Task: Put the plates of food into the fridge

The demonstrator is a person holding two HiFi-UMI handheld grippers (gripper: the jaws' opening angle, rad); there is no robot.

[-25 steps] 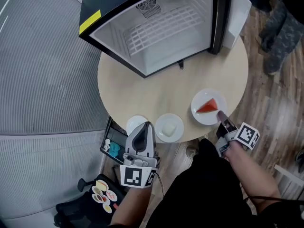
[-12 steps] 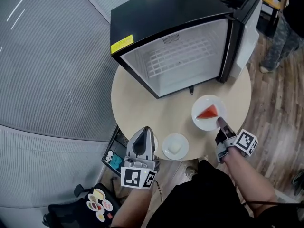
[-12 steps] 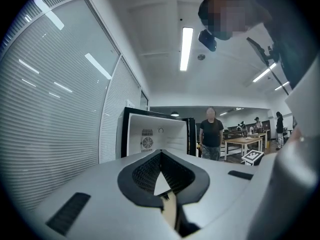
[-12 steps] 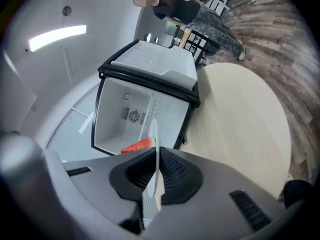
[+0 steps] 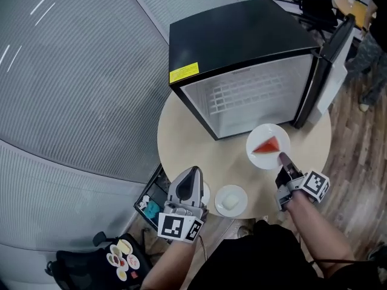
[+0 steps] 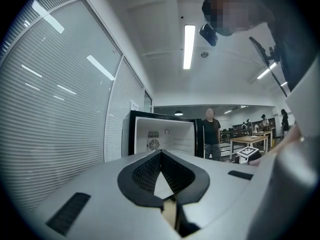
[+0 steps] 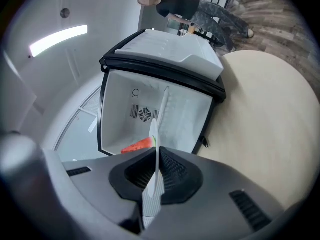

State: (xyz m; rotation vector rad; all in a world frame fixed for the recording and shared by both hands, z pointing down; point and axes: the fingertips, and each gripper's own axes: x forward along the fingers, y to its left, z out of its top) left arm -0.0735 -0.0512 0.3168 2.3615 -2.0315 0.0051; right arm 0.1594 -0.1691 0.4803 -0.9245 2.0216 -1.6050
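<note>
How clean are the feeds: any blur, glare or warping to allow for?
Head view: sharp, evenly lit; the fridge edges bow slightly. Left gripper view: strong fisheye, dark corners, and the ceiling light glares. Right gripper view: same fisheye, tilted; the plate edge at the jaws is soft, the watermelon readable.

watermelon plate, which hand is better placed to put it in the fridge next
Right. The right gripper is shut on the rim of the watermelon plate, directly in front of the open fridge. The left gripper is shut and empty at the near edge of the table.
</note>
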